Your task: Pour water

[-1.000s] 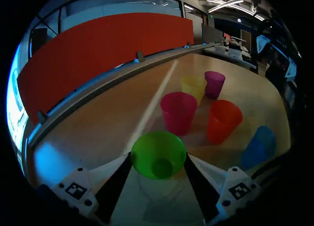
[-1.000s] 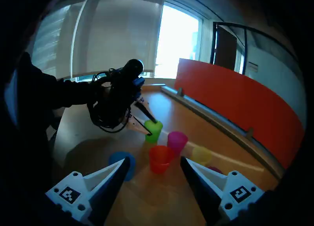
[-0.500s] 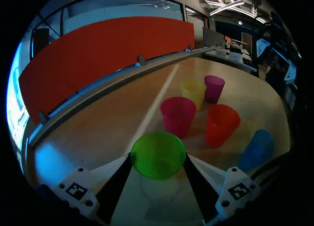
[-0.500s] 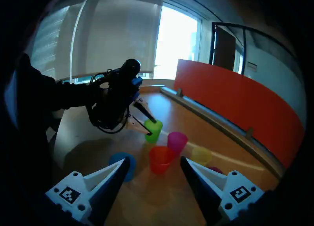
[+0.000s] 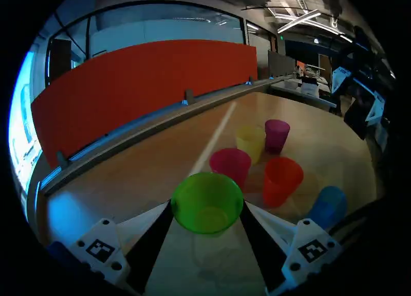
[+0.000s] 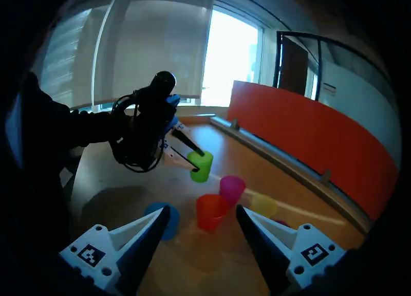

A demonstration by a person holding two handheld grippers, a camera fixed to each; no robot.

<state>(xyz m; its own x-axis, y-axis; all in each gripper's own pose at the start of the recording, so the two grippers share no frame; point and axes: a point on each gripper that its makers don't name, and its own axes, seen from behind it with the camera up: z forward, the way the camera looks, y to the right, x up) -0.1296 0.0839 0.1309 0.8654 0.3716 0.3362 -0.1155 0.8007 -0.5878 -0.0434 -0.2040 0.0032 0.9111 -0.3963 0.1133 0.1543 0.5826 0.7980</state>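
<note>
Cup (image 5: 207, 202) green, translucent, tapered, clamped between jaws.

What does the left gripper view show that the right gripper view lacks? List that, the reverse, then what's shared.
Left gripper view: the inside of the green cup clamped in the left gripper, plus ceiling lights over a far office area.
Right gripper view: the sleeve behind that gripper, a bright window, and the right gripper open and empty.
Both: the green cup, and the pink cup, orange cup, yellow cup and blue cup standing on the wooden table beside the orange partition.
</note>
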